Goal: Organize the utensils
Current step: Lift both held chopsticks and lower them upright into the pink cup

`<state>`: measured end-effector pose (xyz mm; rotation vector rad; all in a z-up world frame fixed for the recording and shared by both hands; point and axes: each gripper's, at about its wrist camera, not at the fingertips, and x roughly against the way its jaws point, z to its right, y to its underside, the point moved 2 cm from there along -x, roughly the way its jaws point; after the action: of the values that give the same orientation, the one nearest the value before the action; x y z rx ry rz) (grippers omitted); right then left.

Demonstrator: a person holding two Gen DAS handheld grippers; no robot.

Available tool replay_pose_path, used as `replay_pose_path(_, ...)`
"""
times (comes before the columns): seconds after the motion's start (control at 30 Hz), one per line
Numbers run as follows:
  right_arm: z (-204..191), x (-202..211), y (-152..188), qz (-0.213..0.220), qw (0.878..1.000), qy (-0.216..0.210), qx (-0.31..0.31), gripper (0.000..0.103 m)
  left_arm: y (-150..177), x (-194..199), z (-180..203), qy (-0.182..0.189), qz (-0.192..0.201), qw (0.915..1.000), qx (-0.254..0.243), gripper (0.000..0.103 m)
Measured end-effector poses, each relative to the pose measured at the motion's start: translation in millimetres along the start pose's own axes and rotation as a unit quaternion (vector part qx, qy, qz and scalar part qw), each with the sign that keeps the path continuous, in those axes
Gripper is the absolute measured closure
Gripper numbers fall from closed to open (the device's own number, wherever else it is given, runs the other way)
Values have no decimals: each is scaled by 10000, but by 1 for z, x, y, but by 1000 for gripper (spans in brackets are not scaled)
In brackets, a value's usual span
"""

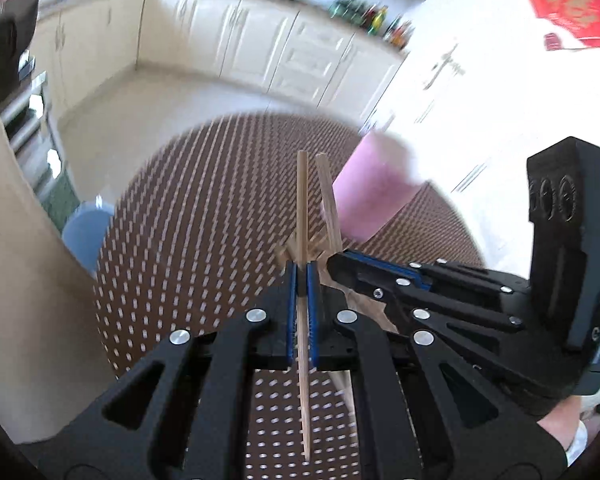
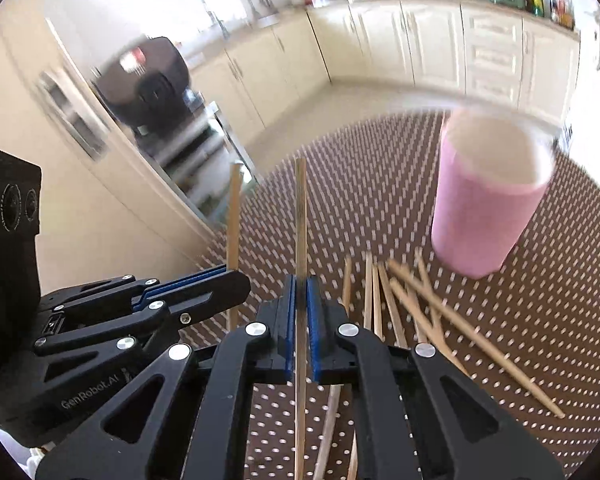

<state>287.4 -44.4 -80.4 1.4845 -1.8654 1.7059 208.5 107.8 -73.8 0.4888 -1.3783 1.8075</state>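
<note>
While each hand-held gripper (image 1: 302, 276) (image 2: 300, 288) pinching one chopstick (image 1: 303, 200) (image 2: 300, 216), loose chopsticks (image 2: 400, 300) beside pink cup (image 2: 488, 196).

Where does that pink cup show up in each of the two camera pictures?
Left wrist view: pink cup right of centre, blurred, beyond the held chopsticks.
Right wrist view: pink cup upper right, standing past the loose chopsticks.
Shared landmark: the brown dotted tablecloth.
</note>
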Motion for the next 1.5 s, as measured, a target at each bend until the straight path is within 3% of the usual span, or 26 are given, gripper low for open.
replay_pose_path(0.27,1,81,-18,1378,9902,78,193,99,-30,53,55,78,1029,9930,-570,98)
replay_pose_path(0.47,5,122,-27,2346,9693,624,398,99,-57,58,92,-1,1471,9848,-924,98)
replay_pose_path(0.77,23,141,-47,3467,9241,1491,595,99,-92,64,108,59,2270,9708,-779,98)
replay_pose_path(0.93,33,139,-46,3967,8986,1758,655,99,-105,49,109,78,2500,9661,-633,98)
replay_pose_path(1.2,61,110,-45,3689,9127,1706,428,99,-99,3,102,-27,2054,9757,-758,97)
replay_pose_path(1.5,68,98,-36,3289,9316,1542,97,99,-89,-12,99,-162,1681,9822,-821,96)
